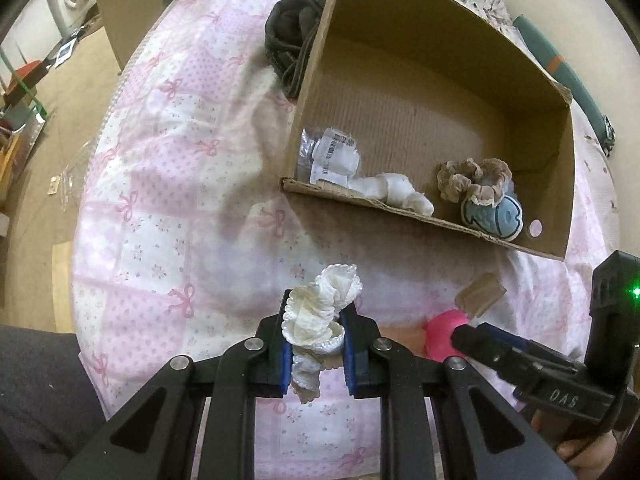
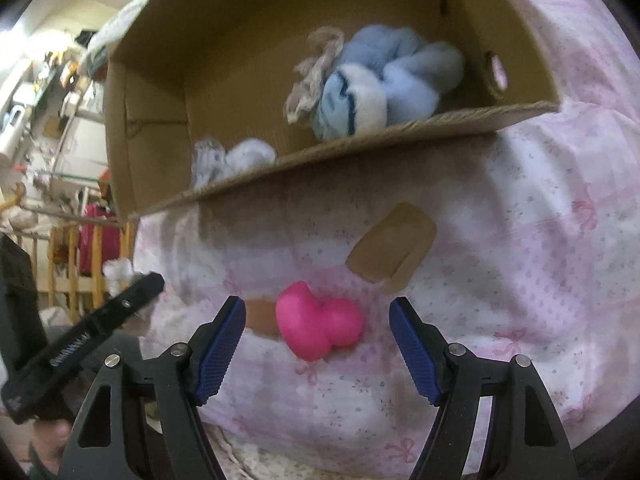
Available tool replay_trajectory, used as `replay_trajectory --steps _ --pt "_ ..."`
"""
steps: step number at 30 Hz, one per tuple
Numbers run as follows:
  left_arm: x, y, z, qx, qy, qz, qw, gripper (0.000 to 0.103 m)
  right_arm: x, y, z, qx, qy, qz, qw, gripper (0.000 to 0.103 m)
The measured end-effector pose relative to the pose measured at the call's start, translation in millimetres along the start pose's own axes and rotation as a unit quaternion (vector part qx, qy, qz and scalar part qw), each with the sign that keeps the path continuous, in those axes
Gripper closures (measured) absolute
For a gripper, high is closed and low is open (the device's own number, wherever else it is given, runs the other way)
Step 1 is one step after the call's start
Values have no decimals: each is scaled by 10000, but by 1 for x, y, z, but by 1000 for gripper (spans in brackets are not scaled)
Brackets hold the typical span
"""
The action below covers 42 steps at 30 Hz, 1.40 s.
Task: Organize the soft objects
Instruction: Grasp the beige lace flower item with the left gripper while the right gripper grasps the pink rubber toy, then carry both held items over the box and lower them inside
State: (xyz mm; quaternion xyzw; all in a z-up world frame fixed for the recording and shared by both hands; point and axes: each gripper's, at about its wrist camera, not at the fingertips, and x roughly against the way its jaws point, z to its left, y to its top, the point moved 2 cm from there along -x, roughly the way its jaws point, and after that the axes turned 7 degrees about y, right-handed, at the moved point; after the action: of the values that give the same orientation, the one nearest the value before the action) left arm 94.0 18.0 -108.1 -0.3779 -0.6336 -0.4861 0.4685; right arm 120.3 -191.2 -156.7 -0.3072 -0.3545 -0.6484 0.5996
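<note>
My left gripper (image 1: pixel 317 334) is shut on a cream frilly scrunchie (image 1: pixel 320 312) and holds it above the pink bedspread, short of the cardboard box (image 1: pixel 436 220). The box holds a white soft piece (image 1: pixel 396 194), a packaged white item (image 1: pixel 334 156), a beige scrunchie (image 1: pixel 472 178) and a blue fish plush (image 1: pixel 492 220). My right gripper (image 2: pixel 318 338) is open, its pads either side of a pink heart-shaped soft toy (image 2: pixel 318 330) lying on the bedspread. The same toy shows in the left wrist view (image 1: pixel 442 338), partly behind the right gripper.
A tan sponge-like block (image 2: pixel 392 254) lies between the pink toy and the box. A dark garment (image 1: pixel 294 36) sits left of the box. The bed edge drops to the floor on the left (image 1: pixel 60 184). A teal roll (image 1: pixel 560 68) lies behind the box.
</note>
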Motion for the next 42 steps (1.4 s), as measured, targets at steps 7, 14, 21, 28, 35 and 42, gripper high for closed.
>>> replay_trajectory --steps 7,14,21,28,35,42 --pt "-8 -1 -12 -224 133 -144 9996 85 -15 -5 10 353 -247 132 9990 36" --pt "-12 2 -12 -250 309 -242 9989 85 -21 -8 13 495 -340 288 9978 53" --pt "-2 1 -7 -263 373 -410 9981 85 -3 -10 25 808 -252 -19 9964 54" --pt "11 -7 0 -165 450 -567 9972 85 21 -14 33 910 -121 -322 9953 54" --pt "68 10 -6 -220 205 -1093 9936 85 89 -5 49 999 374 -1102 9882 54" --pt "95 52 -22 -471 126 -1470 9879 85 156 27 65 1196 507 -1903 9731 54"
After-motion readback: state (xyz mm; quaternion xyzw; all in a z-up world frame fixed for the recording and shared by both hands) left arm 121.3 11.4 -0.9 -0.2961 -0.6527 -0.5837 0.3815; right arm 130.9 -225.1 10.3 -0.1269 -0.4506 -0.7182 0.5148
